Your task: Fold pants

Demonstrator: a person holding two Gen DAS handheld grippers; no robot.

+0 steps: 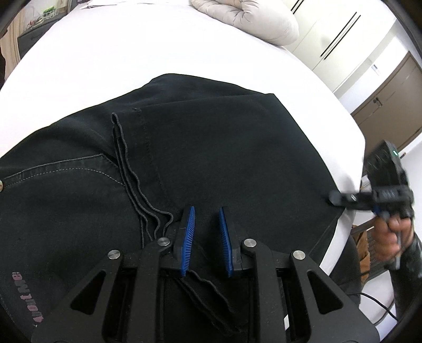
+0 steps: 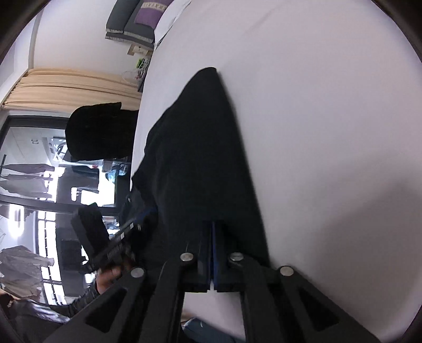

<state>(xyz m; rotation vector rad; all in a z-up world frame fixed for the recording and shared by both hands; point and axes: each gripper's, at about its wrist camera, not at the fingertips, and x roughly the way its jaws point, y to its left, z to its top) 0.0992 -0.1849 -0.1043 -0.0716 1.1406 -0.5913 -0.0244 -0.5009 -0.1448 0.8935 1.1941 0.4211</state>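
Black pants (image 1: 211, 145) lie folded on a white bed (image 1: 132, 52). Their leg hems (image 1: 118, 147) run back toward me, and a pocket seam shows on the left. My left gripper (image 1: 207, 208) sits low over the cloth. Its blue pads stand a little apart, and the hem edges pass in between them, so it grips the pants. My right gripper (image 1: 332, 198) reaches in from the right to the pants' right edge, near the mattress side. In the right wrist view its pads (image 2: 212, 224) are pressed together against the dark pants (image 2: 200, 158). I cannot see cloth pinched between them.
A beige padded pillow (image 1: 250, 18) lies at the far end of the bed, with white wardrobe doors (image 1: 343, 39) beyond it. The mattress edge drops off on the right. A person's hand (image 2: 110, 274) holds the other gripper, in front of cream curtains (image 2: 66, 81) and a window.
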